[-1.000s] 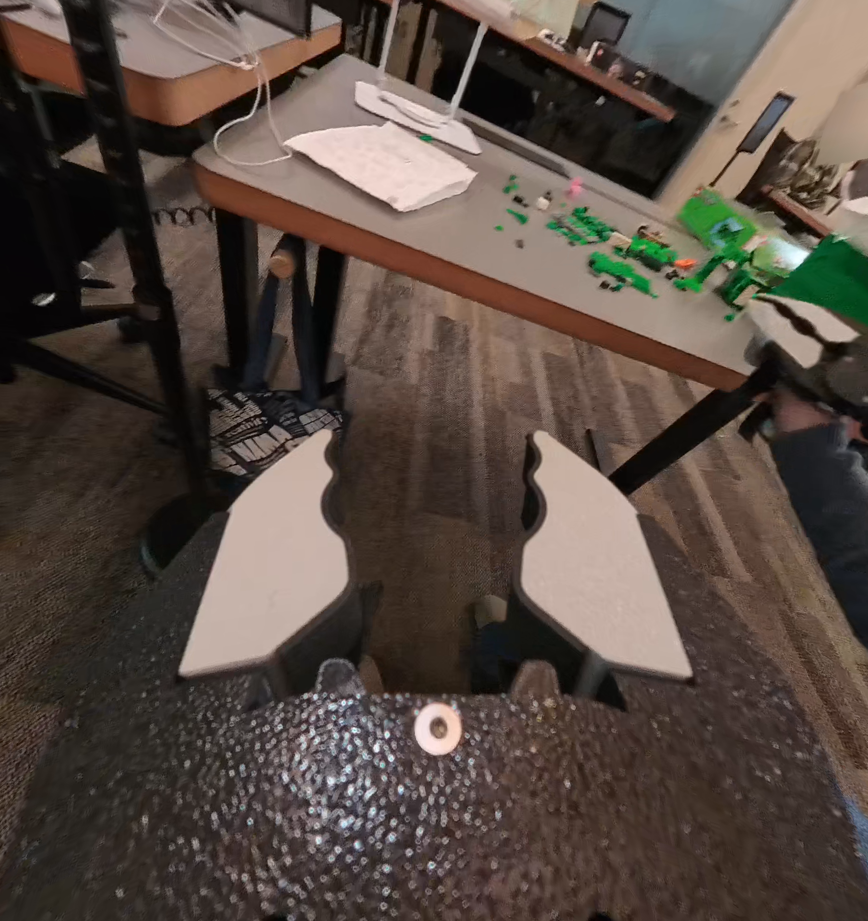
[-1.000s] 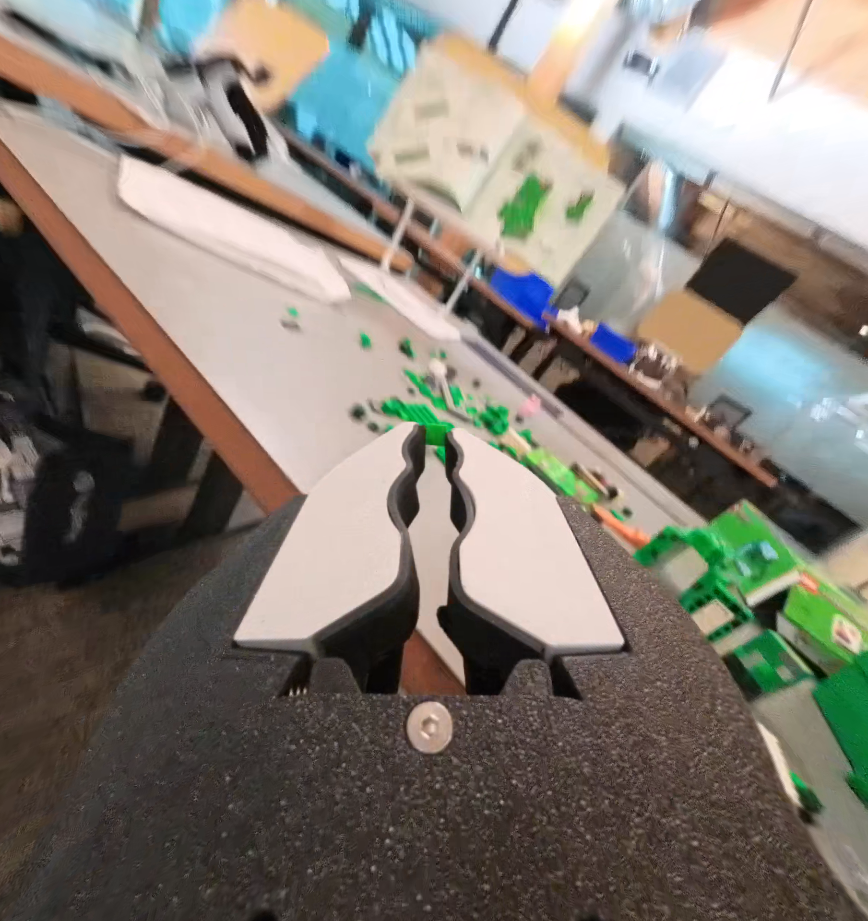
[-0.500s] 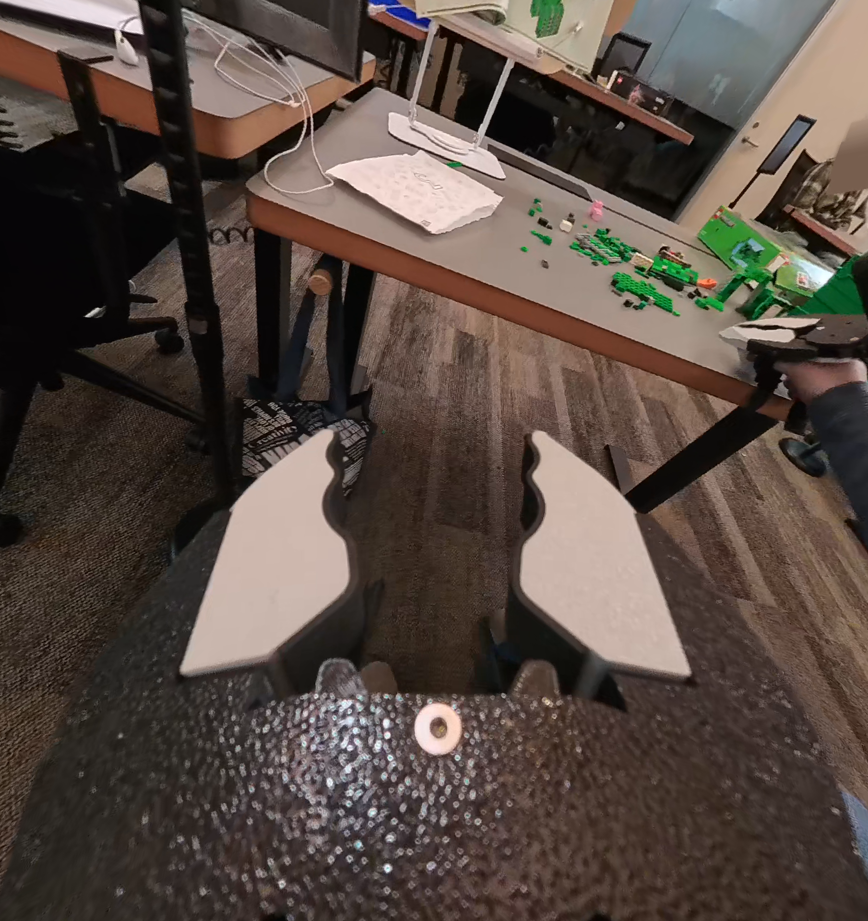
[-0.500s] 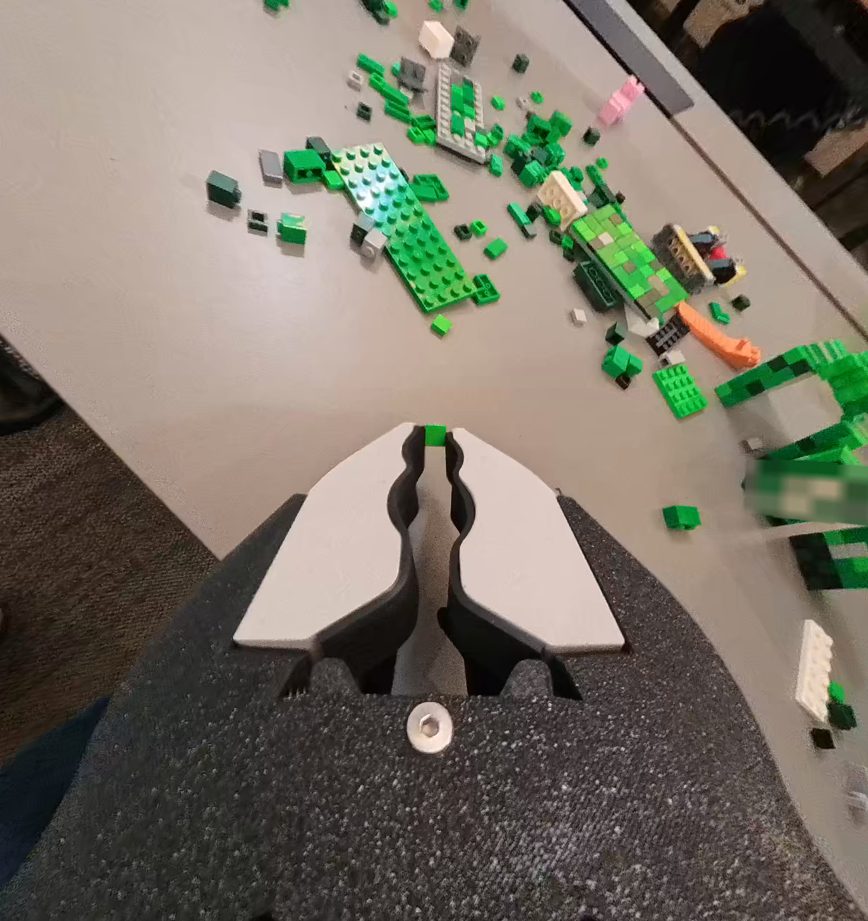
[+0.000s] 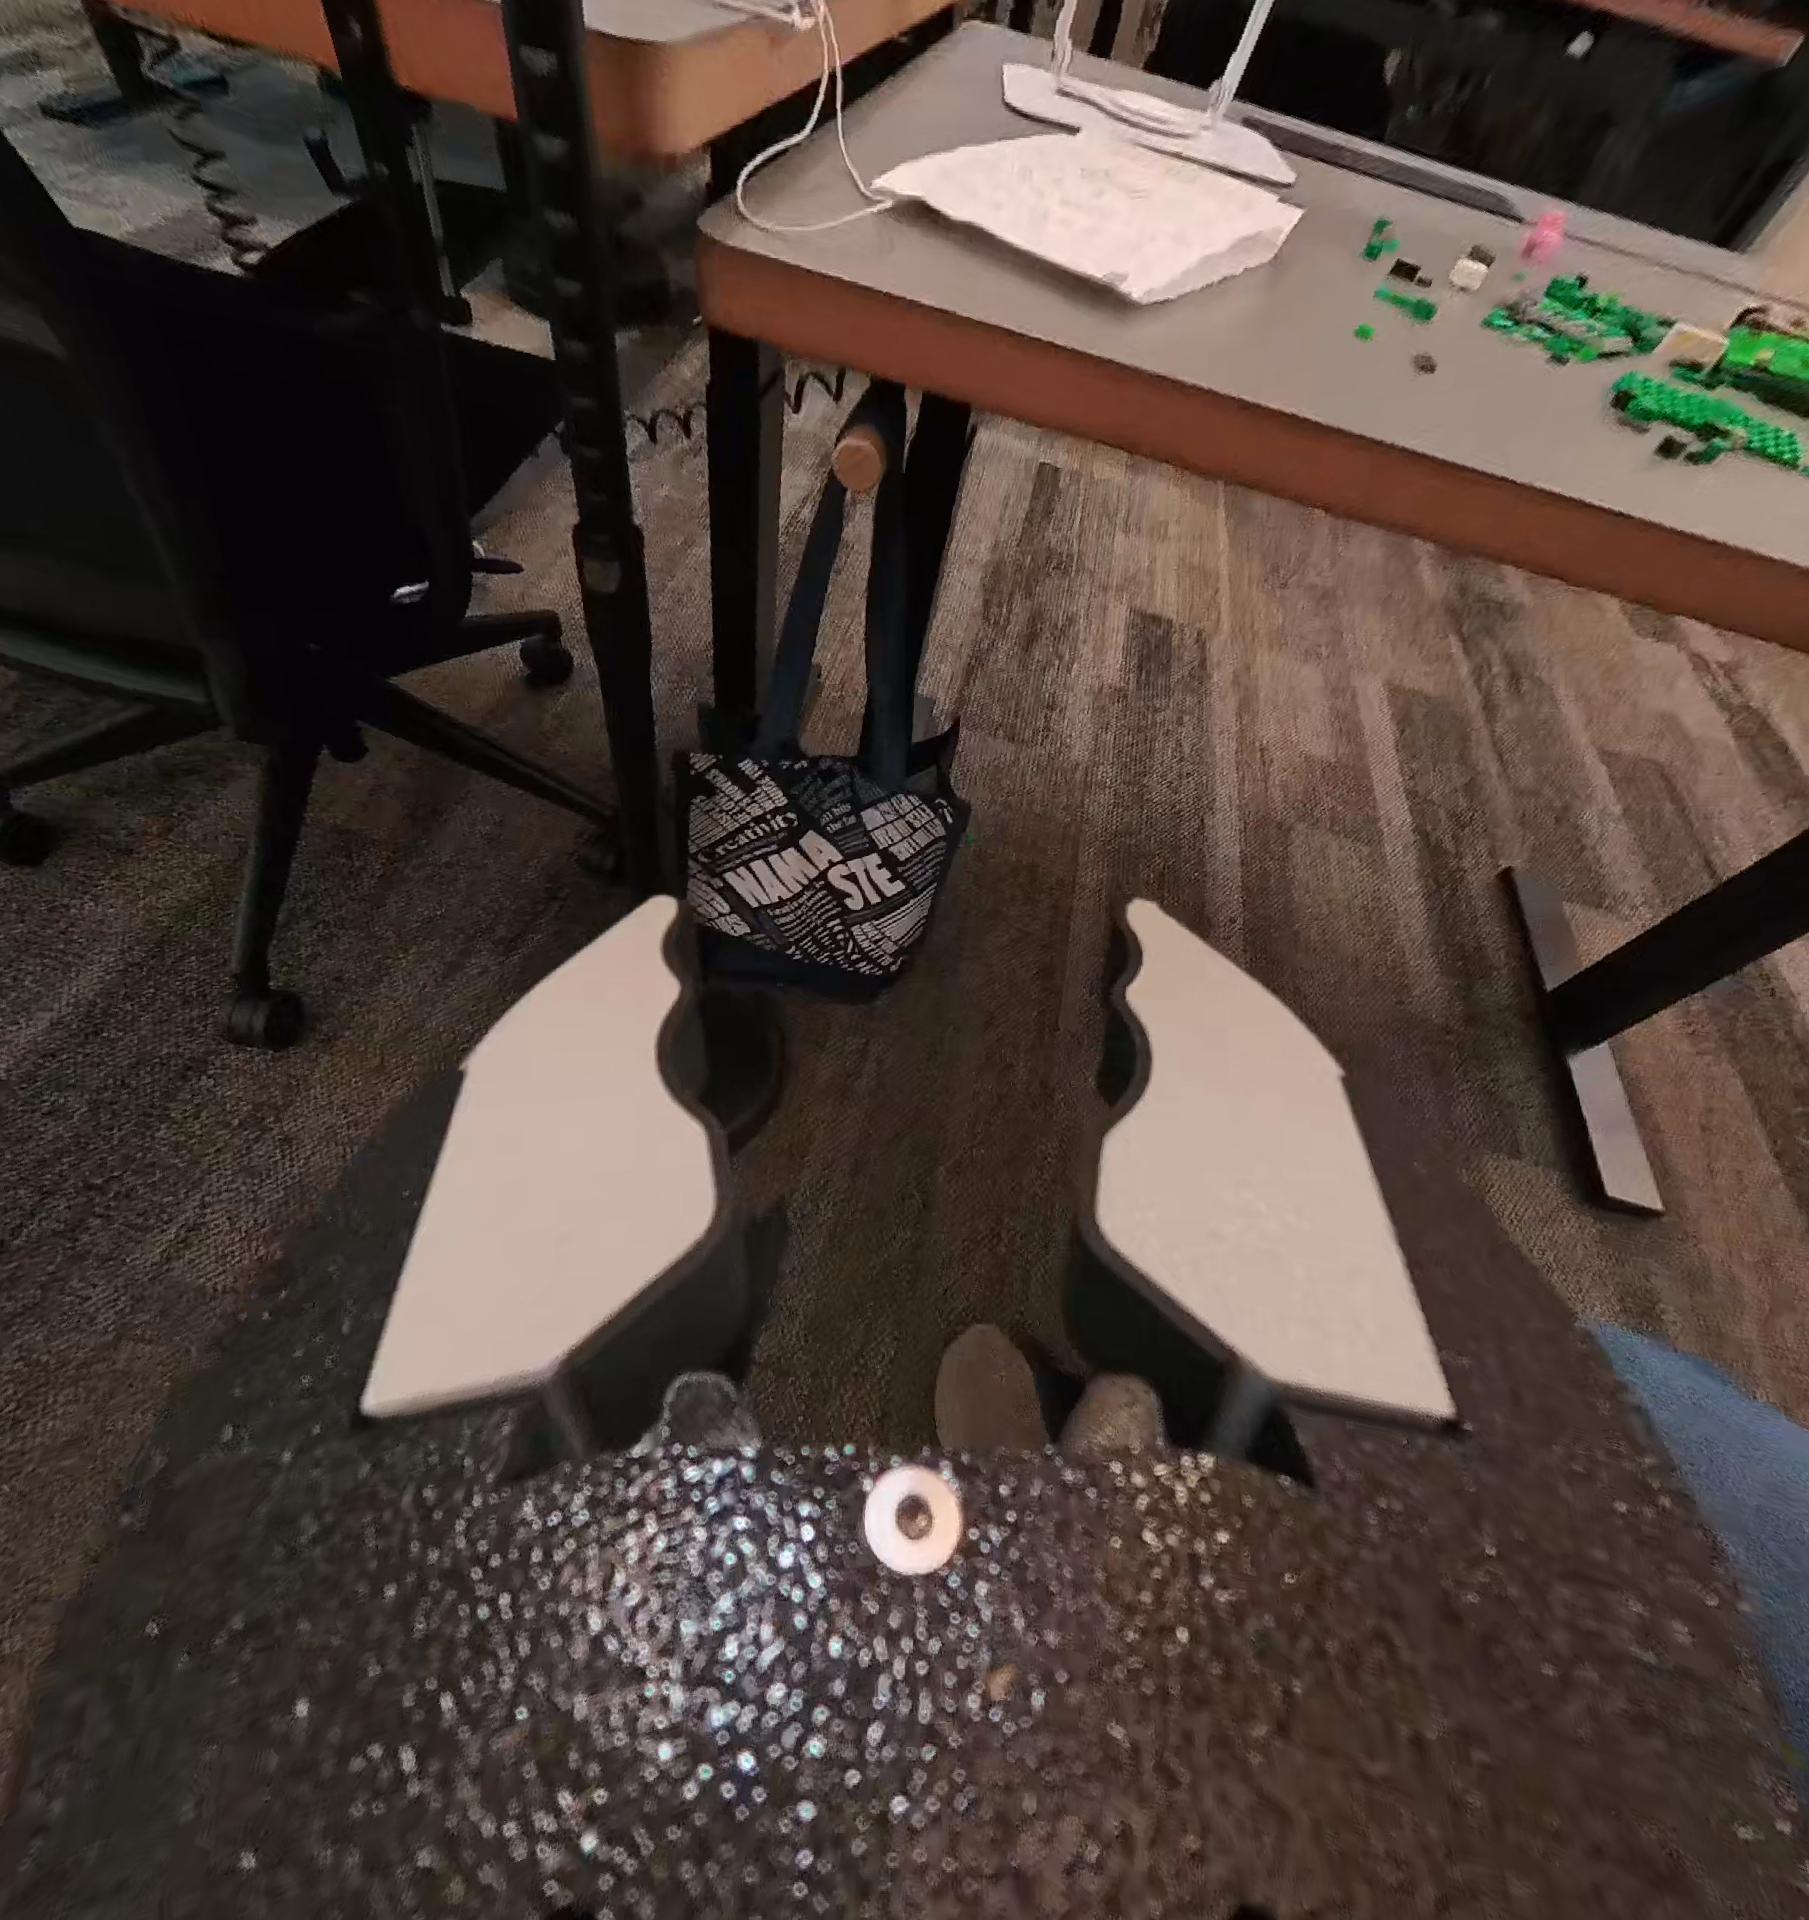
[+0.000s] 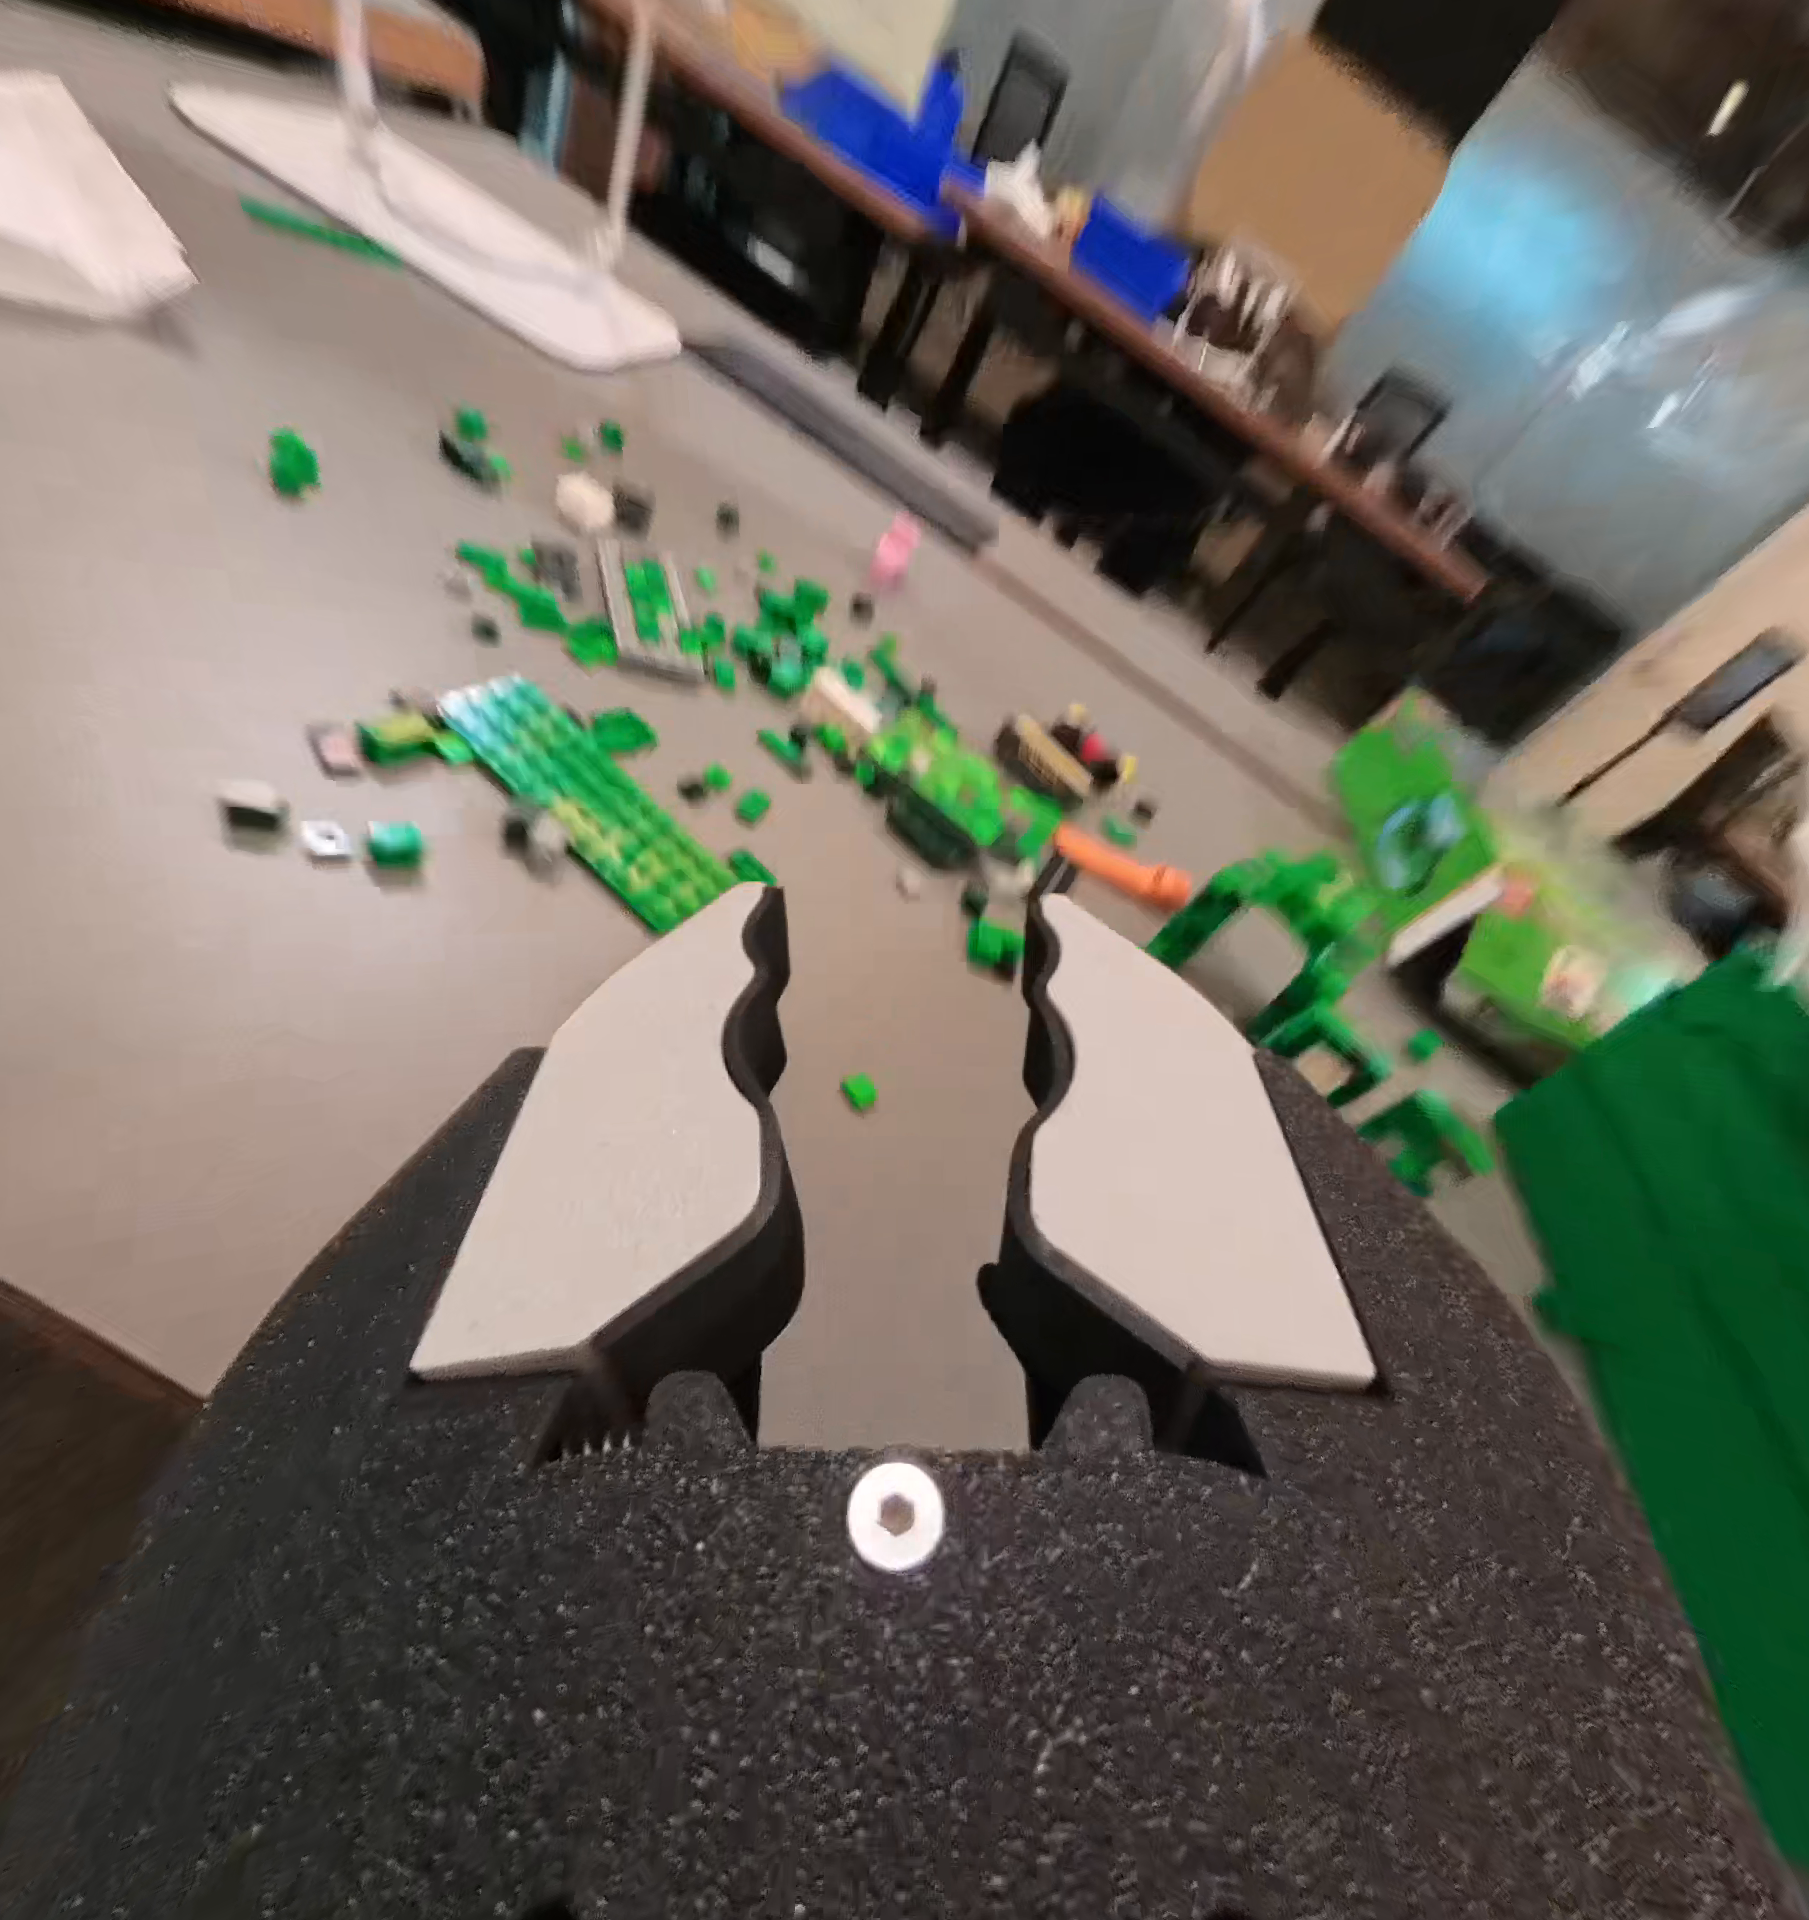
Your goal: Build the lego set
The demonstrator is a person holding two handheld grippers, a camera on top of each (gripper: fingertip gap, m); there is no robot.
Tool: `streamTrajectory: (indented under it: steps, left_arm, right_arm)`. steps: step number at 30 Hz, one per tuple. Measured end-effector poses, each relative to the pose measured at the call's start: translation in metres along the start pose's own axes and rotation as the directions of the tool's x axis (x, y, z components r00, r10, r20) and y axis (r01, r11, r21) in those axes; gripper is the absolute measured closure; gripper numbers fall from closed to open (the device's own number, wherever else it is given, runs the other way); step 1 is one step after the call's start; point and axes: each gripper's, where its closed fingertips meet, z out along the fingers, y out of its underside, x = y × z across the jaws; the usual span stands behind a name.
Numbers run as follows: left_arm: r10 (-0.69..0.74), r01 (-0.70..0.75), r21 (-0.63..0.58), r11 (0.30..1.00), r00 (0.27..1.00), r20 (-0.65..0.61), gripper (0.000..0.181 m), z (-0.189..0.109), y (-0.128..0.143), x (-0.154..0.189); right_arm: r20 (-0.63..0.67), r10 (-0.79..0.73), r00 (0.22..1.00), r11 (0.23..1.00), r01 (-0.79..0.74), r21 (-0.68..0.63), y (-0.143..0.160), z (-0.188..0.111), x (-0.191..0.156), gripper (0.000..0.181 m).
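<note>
Both the left gripper (image 5: 900, 935) and the right gripper (image 6: 900, 914) gape empty; the small green brick (image 6: 858, 1091) at frame centre looks light, hard and slippery, best pinched across its flat sides.

Indoor light is dim and warm in the left wrist view; the left tool (image 5: 900, 935) shows sparkling glare across its black body, and the chair (image 5: 204, 499) left of it sinks into shadow. The right wrist view is brighter but smeared by motion blur: bricks (image 6: 609, 790) ahead of the right tool (image 6: 900, 914) lose their edges. Wide-angle bending curves both desk (image 5: 1243, 343) edges.
</note>
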Motion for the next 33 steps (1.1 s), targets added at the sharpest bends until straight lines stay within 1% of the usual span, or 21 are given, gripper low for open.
streamTrajectory:
  steps: [1,2,3,4,5,6,8,9,11,13,16,18,19,22,24,26,30,32,33]
  left_arm:
    - [-0.016,0.016,0.002,1.0,1.0,0.007,0.106,0.0,-0.003,-0.003]
    - [-0.028,0.028,0.004,1.0,1.0,0.011,0.105,0.001,-0.008,-0.006]
    - [-0.026,0.026,0.018,0.999,1.0,0.012,0.104,-0.002,-0.016,-0.005]
    - [-0.012,0.011,0.049,0.999,1.0,0.013,0.105,-0.005,-0.025,-0.002]
    - [0.007,-0.008,0.079,0.997,1.0,0.018,0.106,-0.007,-0.032,0.001]
    - [0.015,-0.017,0.096,0.995,1.0,0.019,0.107,-0.01,-0.036,0.003]
    - [0.002,-0.004,0.111,0.994,1.0,0.018,0.106,-0.015,-0.043,0.0]
    - [-0.03,0.028,0.127,0.992,0.999,0.015,0.106,-0.018,-0.047,-0.005]
    - [-0.108,0.117,0.199,0.973,0.993,-0.056,0.106,-0.025,-0.06,-0.004]
    - [-0.12,0.139,0.231,0.963,0.988,-0.095,0.107,-0.024,-0.067,-0.001]
    - [-0.08,0.096,0.178,0.979,0.992,-0.099,0.105,-0.011,-0.06,0.009]
    - [-0.077,0.098,0.184,0.978,0.99,-0.117,0.105,-0.01,-0.06,0.014]
    - [-0.072,0.092,0.192,0.977,0.992,-0.106,0.105,-0.011,-0.061,0.013]
    - [-0.032,0.039,0.206,0.978,0.999,-0.038,0.106,-0.018,-0.06,0.003]
    - [-0.022,0.018,0.207,0.978,1.0,0.017,0.107,-0.021,-0.056,-0.006]
    - [-0.026,0.016,0.198,0.98,0.999,0.047,0.107,-0.023,-0.045,-0.012]
    - [0.019,-0.037,0.121,0.992,0.989,0.145,0.108,-0.021,-0.012,-0.03]
    - [0.019,-0.036,0.1,0.994,0.986,0.168,0.108,-0.019,-0.007,-0.038]
    - [0.007,-0.026,0.105,0.994,0.985,0.173,0.108,-0.019,-0.006,-0.041]
  right_arm:
    - [0.006,-0.069,0.998,0.996,0.069,0.06,-0.022,-0.008,-0.012,0.138]
    - [0.035,-0.161,0.986,0.979,0.155,0.134,-0.048,-0.018,-0.034,0.138]
    - [0.076,-0.254,0.964,0.948,0.232,0.219,-0.075,-0.03,-0.065,0.138]
    - [0.135,-0.324,0.936,0.913,0.272,0.305,-0.099,-0.044,-0.102,0.14]
    - [0.22,-0.369,0.903,0.886,0.27,0.376,-0.117,-0.06,-0.142,0.142]
    - [0.314,-0.392,0.865,0.874,0.243,0.421,-0.128,-0.076,-0.181,0.142]
    - [0.488,-0.404,0.773,0.875,0.171,0.452,-0.134,-0.108,-0.246,0.141]
    - [0.548,-0.401,0.735,0.882,0.148,0.446,-0.128,-0.121,-0.269,0.141]
    - [0.618,-0.388,0.684,0.902,0.144,0.407,-0.103,-0.138,-0.299,0.141]
    - [0.637,-0.369,0.677,0.916,0.15,0.371,-0.073,-0.146,-0.312,0.144]
    - [0.645,-0.337,0.686,0.931,0.142,0.335,-0.027,-0.141,-0.33,0.145]
    - [0.651,-0.323,0.687,0.938,0.144,0.314,0.005,-0.128,-0.345,0.146]
    - [0.659,-0.306,0.686,0.946,0.141,0.293,0.021,-0.12,-0.352,0.147]
    - [0.708,-0.204,0.676,0.978,0.104,0.183,0.06,-0.094,-0.372,0.146]
    - [0.745,-0.132,0.654,0.991,0.07,0.114,0.08,-0.078,-0.382,0.145]
    - [0.773,-0.084,0.629,0.996,0.051,0.067,0.099,-0.06,-0.395,0.145]
    - [0.814,-0.081,0.575,0.996,0.083,0.041,0.135,-0.015,-0.434,0.145]
    - [0.828,-0.049,0.558,0.995,0.102,-0.01,0.147,0.01,-0.455,0.145]
    - [0.844,-0.017,0.535,0.991,0.12,-0.056,0.153,0.019,-0.465,0.146]
